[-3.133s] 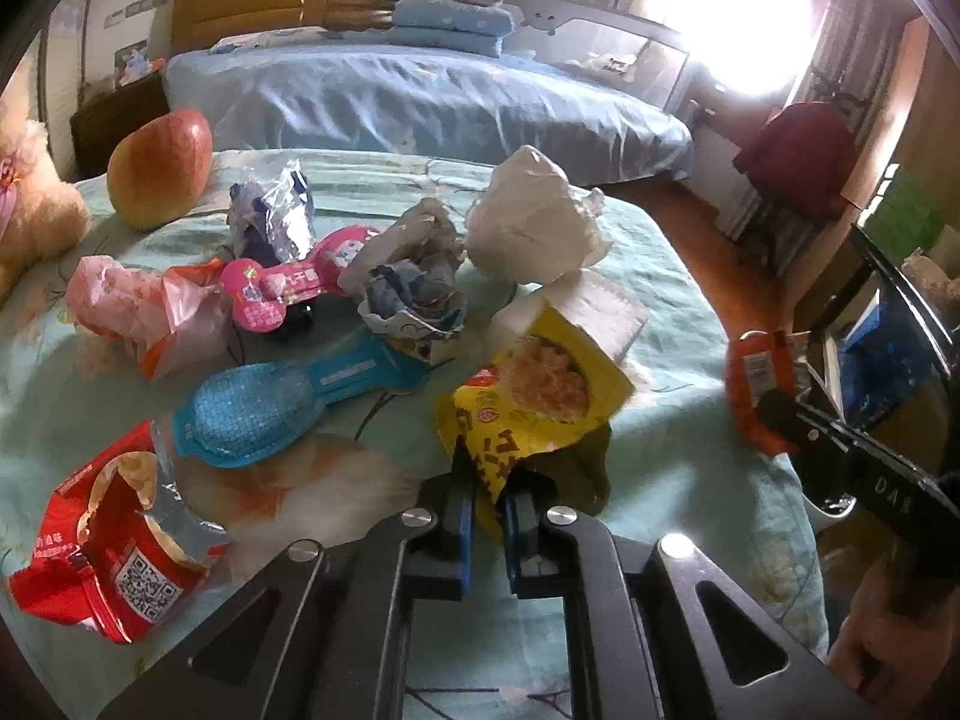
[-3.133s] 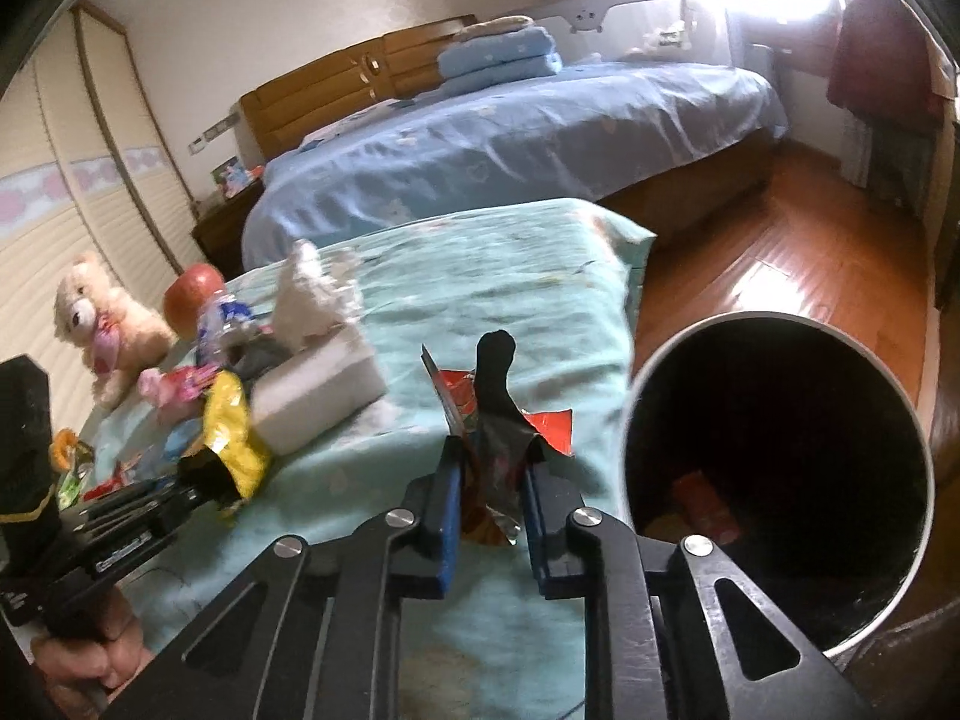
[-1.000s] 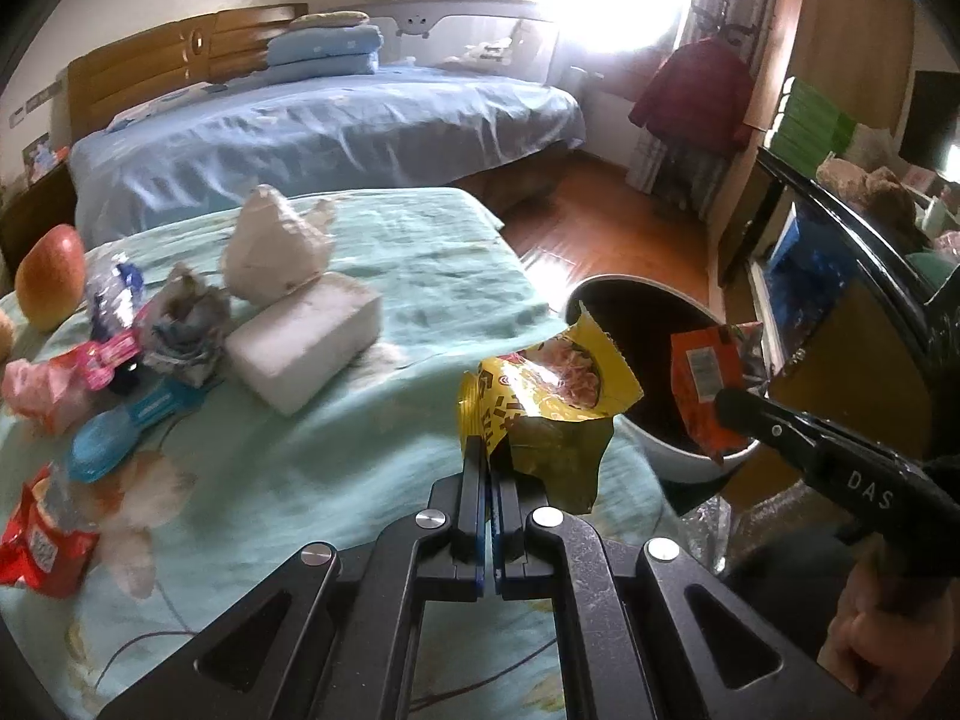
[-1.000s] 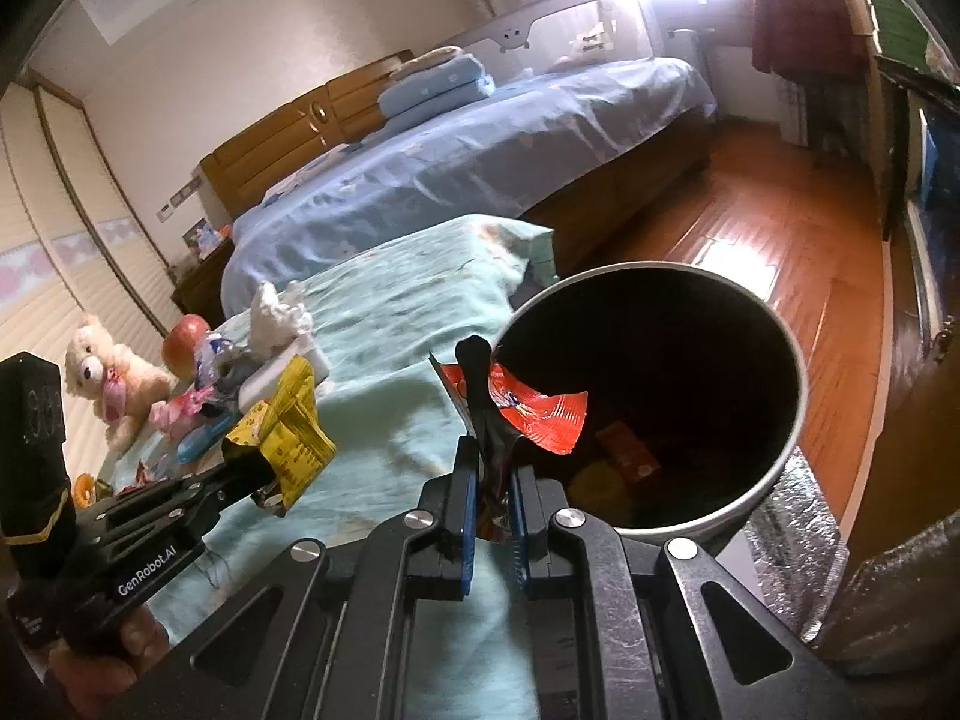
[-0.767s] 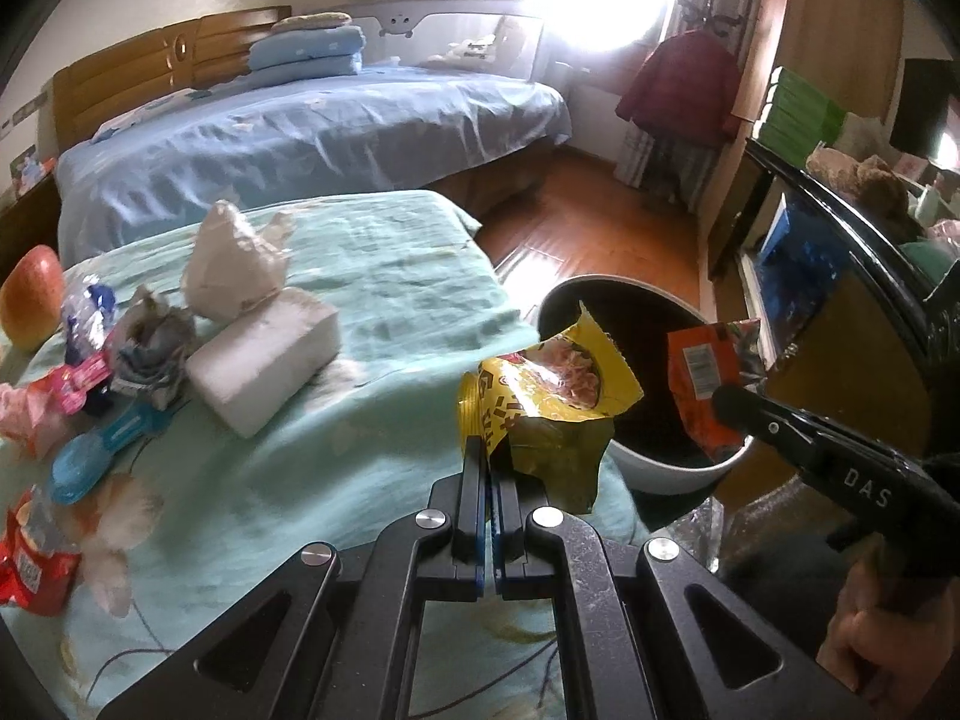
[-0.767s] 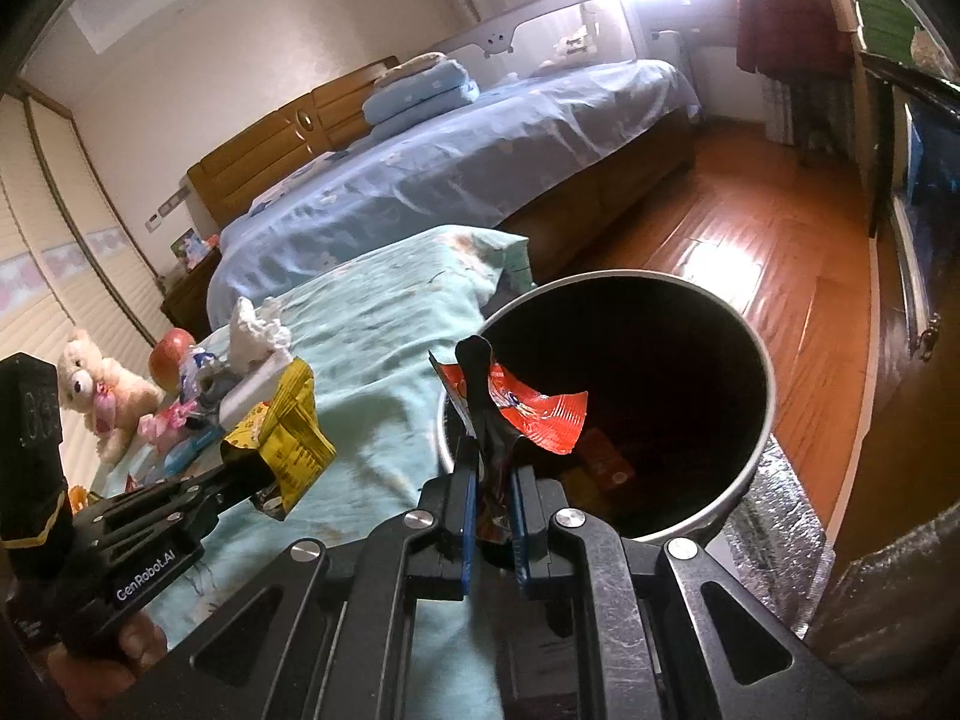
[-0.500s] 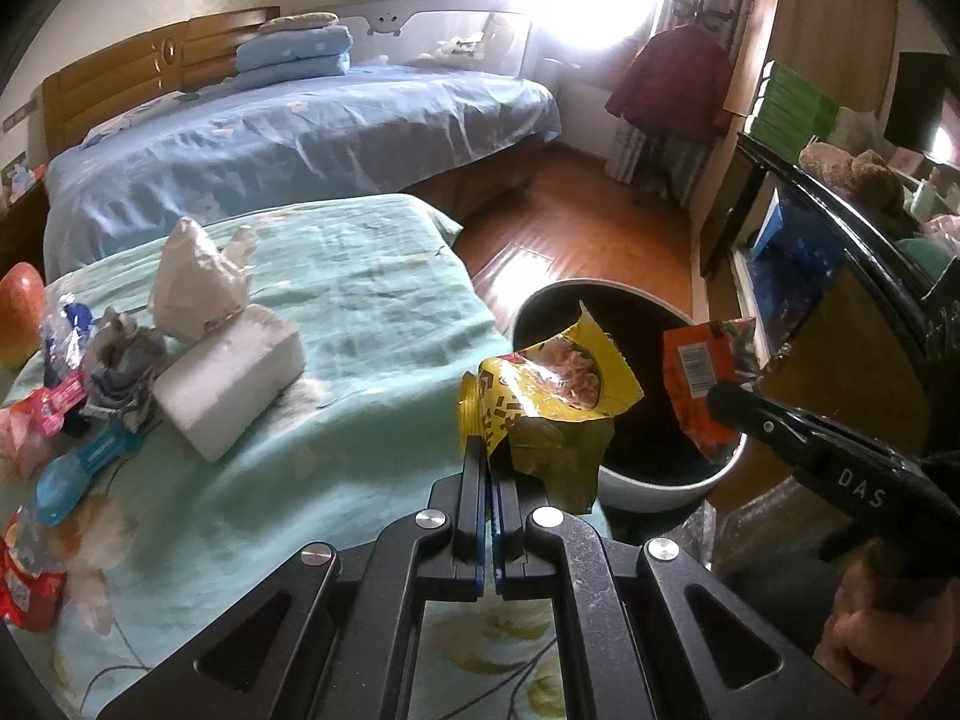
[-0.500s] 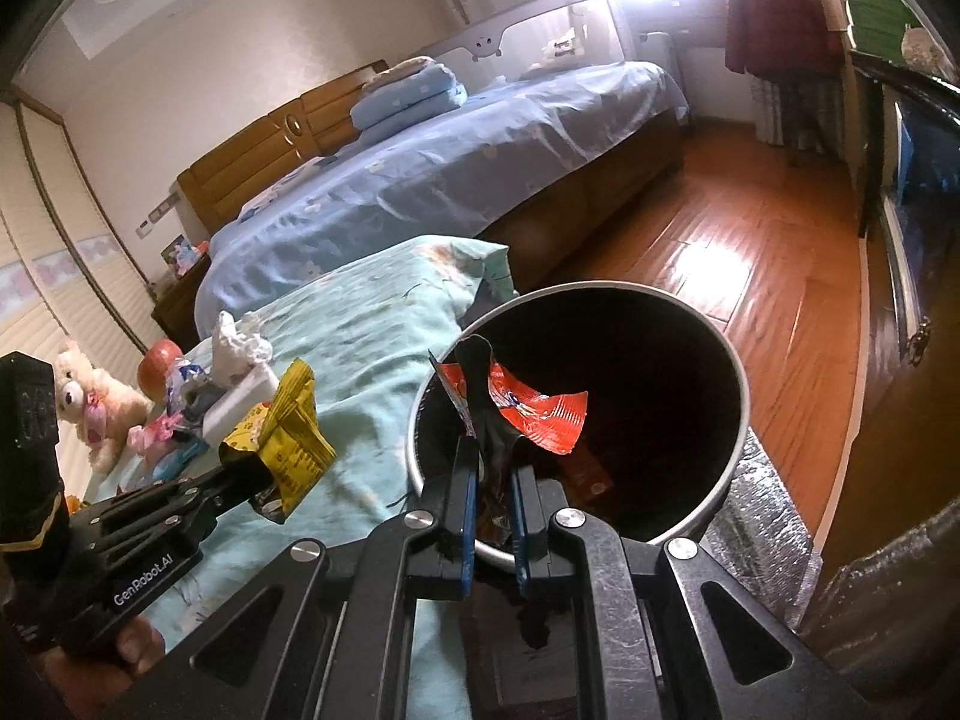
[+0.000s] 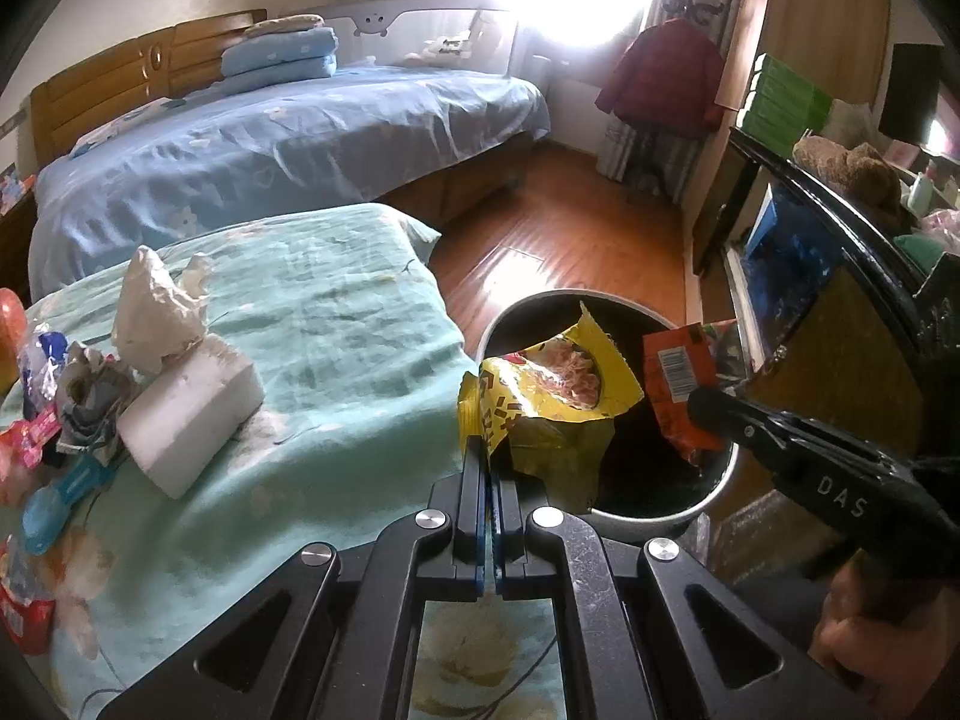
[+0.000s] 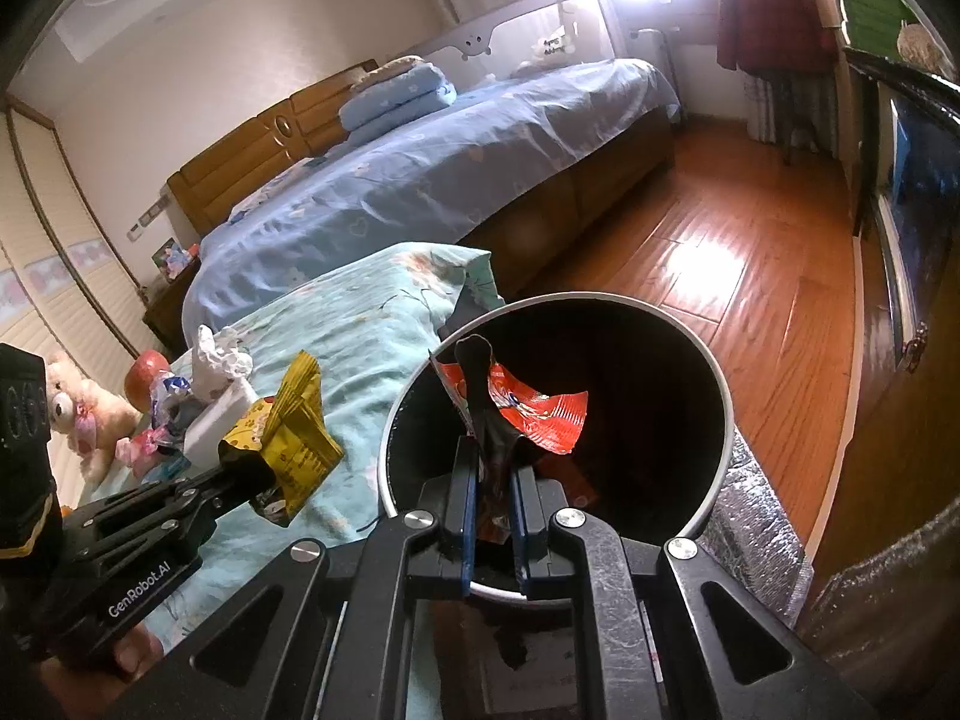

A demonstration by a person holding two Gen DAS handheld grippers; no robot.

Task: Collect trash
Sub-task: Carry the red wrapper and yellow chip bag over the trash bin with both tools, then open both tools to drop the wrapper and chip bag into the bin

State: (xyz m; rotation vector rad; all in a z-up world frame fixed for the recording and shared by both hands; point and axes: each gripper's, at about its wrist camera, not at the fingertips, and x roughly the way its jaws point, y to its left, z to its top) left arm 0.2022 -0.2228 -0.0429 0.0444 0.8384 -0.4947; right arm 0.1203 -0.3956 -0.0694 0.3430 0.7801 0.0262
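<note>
Your left tongs are clenched on the yellow snack wrapper, pinching its lower left corner. The wrapper stands up from the tips, crumpled, and hangs at the near-left rim of the trash bin, partly over the dark opening in the left wrist view. In the right wrist view the same wrapper is just left of the bin rim, over the table edge.

Your right tongs are clenched on the red snack wrapper. It sticks up from between the tips and sits over the bin opening. From the left camera the red wrapper is over the bin's right side, held at the tip of the right tongs.

Something red lies at the bottom inside the bin, too dark to identify.

Left on the table's teal cloth: white foam block, crumpled white tissue touching its far end, grey crumpled wrapper beside it, blue spoon-shaped item, red packet at the frame edge. All well apart from the bin.
</note>
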